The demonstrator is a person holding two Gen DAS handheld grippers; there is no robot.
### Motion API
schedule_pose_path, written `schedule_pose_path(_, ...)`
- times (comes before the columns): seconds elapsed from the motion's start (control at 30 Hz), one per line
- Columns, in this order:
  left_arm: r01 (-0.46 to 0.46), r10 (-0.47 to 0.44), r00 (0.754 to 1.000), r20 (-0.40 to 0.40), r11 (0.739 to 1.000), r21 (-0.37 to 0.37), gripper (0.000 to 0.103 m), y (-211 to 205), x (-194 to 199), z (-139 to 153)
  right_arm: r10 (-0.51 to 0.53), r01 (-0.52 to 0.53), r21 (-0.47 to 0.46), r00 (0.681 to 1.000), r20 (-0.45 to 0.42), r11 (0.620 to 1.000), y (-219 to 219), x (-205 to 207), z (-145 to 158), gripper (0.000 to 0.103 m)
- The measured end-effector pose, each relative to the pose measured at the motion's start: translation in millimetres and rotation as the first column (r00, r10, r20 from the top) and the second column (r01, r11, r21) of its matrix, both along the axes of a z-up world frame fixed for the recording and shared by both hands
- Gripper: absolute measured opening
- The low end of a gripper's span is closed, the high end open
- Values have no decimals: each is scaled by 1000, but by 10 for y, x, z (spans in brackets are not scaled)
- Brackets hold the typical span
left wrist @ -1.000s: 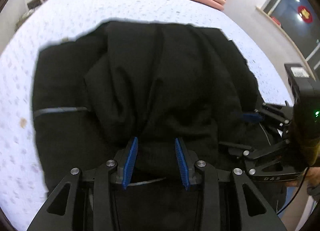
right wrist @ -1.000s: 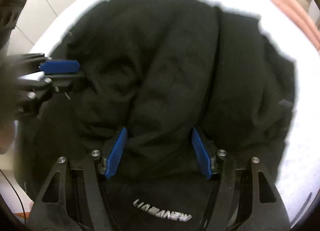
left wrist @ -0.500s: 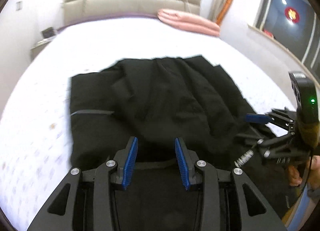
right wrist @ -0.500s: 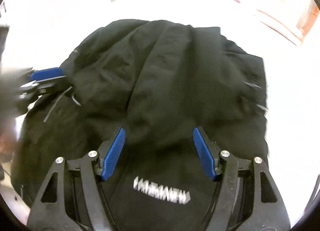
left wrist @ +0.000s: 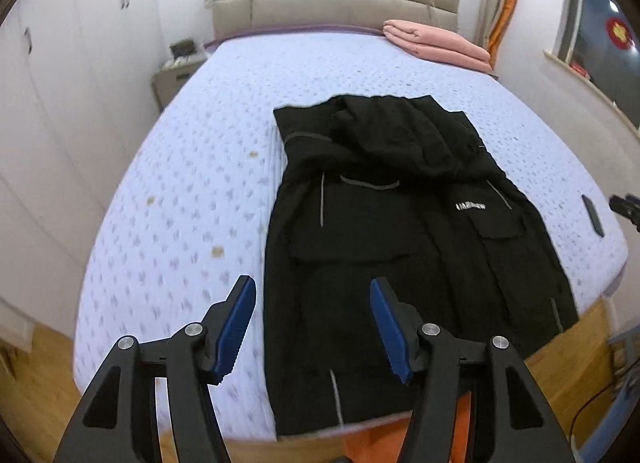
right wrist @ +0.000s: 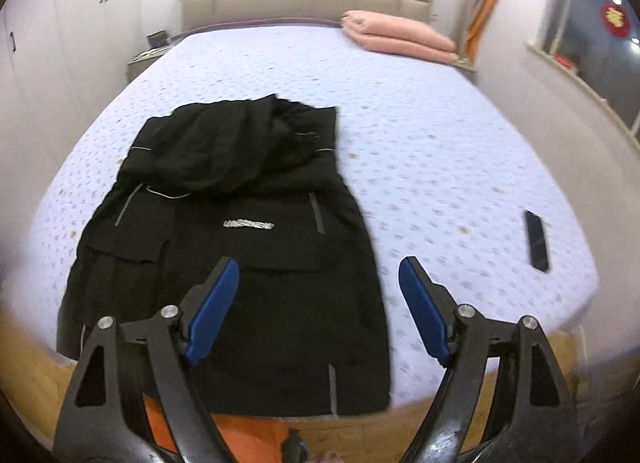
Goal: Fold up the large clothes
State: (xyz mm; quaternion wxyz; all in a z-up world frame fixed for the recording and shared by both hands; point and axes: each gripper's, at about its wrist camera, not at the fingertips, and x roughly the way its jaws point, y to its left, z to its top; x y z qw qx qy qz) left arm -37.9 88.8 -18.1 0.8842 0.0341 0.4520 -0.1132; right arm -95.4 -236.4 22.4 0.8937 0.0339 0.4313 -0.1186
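A big bed (left wrist: 192, 167) with a bumpy, dotted, pale purple cover fills the middle of both views. A long black coat (left wrist: 400, 231) of soft cloth lies flat on it, its floppy hood bunched at the top, with thin grey stripes. Folded pink blankets (left wrist: 436, 45) sit at the upper right. A flat black phone (right wrist: 537, 239) lies at the right. The left gripper (left wrist: 312, 327) and right gripper (right wrist: 320, 307) are both spread wide, holding nothing, at the bottom.

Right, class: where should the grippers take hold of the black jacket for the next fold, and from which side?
Probably grip the black jacket at its two bottom hem corners, coming from the foot of the bed. The hem hangs over that near edge, and both the left gripper and right gripper are open there.
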Motion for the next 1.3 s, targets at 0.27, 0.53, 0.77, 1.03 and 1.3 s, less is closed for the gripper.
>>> schedule_pose_path(0.27,-38,37,997,-61,999,-8,62,38,-135,-299,-47,47,11,999,-25,999,-237,-296,-180,83)
schedule_pose_path(0.53,-167,158,971,-182,985,-36,62,343,-66,-916,-13,40,209,992,-126,977,-563,-267,-1032,83)
schedule_pose_path(0.77,-229,209,939,-271,973,-41,62,584,-15,-1367,0,68,326,979,-206,943,-816,-228,-1676,82)
schedule_pose_path(1.03,-243,202,918,-341,967,-80,63,665,-16,-1668,22,80,351,960,-278,933,-893,-222,-2021,82)
schedule_pose_path(1.3,-226,146,908,-393,960,-165,66,680,-20,-1806,51,74,374,948,-313,924,-903,-302,-2177,82)
